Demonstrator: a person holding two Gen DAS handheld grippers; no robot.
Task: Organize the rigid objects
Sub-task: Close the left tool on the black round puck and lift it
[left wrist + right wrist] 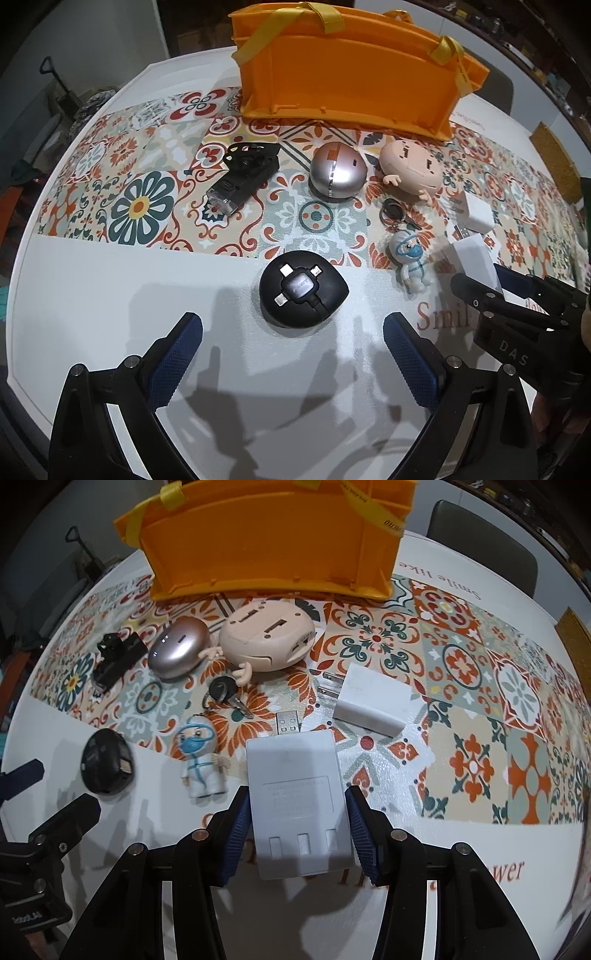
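Note:
My right gripper [298, 794] is shut on a flat white USB adapter [295, 786], its blue pads pressing both long sides; the plug end points away from me. The adapter lies low over the white table edge. My left gripper [292, 319] stands open just short of a round black cable puck [303, 290], which lies on the table and touches neither finger. An orange basket with yellow handles [347, 74] stands at the back. A white wall charger [373, 698] lies just beyond the adapter.
On the patterned mat [461, 686] lie a keychain figurine in a white suit [199, 760] with a key [223, 690], a beige cartoon head [266, 638], a silver egg-shaped case [338, 171] and a black bike light [243, 173]. A chair back [484, 542] stands behind the table.

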